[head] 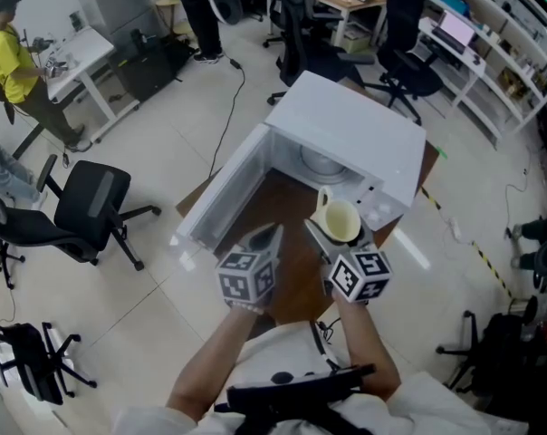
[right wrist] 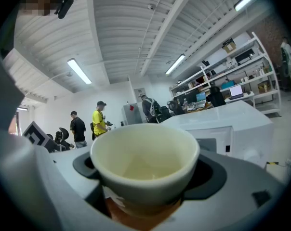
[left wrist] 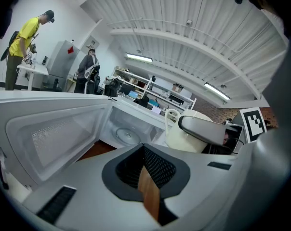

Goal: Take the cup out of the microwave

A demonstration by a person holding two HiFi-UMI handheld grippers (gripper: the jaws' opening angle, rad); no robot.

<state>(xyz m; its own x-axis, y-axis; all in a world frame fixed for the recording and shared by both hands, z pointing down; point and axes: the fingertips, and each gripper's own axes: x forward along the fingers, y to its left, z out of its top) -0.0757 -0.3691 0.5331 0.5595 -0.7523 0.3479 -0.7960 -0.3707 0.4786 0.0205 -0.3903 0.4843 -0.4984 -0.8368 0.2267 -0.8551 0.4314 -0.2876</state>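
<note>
A white microwave (head: 355, 125) stands on a brown table with its door (head: 224, 198) swung wide to the left. Its glass turntable (head: 323, 163) lies bare inside. The cream cup (head: 339, 220) hangs upright in front of the cavity, outside it, with my right gripper (head: 337, 238) shut on its body. In the right gripper view the cup (right wrist: 144, 162) looks empty and fills the space between the jaws of the right gripper (right wrist: 145, 182). My left gripper (head: 266, 241) sits beside it to the left, shut and empty. The left gripper view shows the cup (left wrist: 184, 134) to the right of the left gripper (left wrist: 146, 170).
The brown table (head: 287, 261) under the microwave is small, with floor all round it. A black office chair (head: 88, 202) stands to the left. Desks, shelves, more chairs and several people (head: 15, 62) are further back. A cable (head: 228, 120) runs across the floor.
</note>
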